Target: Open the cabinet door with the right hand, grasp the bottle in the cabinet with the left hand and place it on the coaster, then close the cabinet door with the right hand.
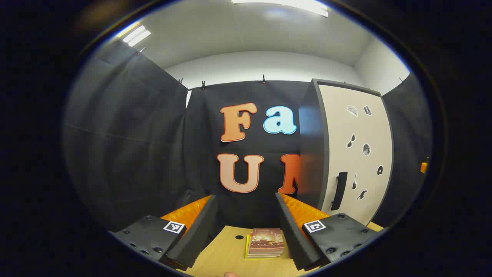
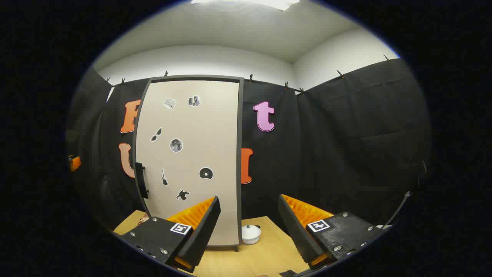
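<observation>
Wooden tabletop (image 1: pixel 226 254) runs under both grippers, black cloth booth walls behind, white ceiling with light panels above.

Left gripper view, near to far: left gripper (image 1: pixel 246 227) with fingers spread wide, nothing between them. Each finger block carries a small square black-and-white marker tag; pattern only, no readable text. Between the fingers on the table lies a small stack of books (image 1: pixel 265 242), reddish cover on top, yellow edge below; cover print too small to read. A dark hole sits in the tabletop just left of the stack. Farther off to the right stands the cabinet (image 1: pixel 313 154), dark side panel toward the camera, beige cabinet door (image 1: pixel 357 154) shut, black vertical handle (image 1: pixel 339 190) on its left edge. Door has small black-and-grey stickers: sunglasses, moon, disc, guitar, a figure, two at the top hard to make out. No writing on them.

Right gripper view: right gripper (image 2: pixel 249 227) also spread open, holding nothing, well short of the door. Same kind of marker tags on it. Left finger overlaps the door's lower part. Beyond the fingers, a small white round object (image 2: pixel 250 234) sits on the table just beside the cabinet's lower right corner; can't tell what it is. Door fills the mid-left, closed.

Bottle: hidden behind the closed door. Coaster: can't identify it.
</observation>
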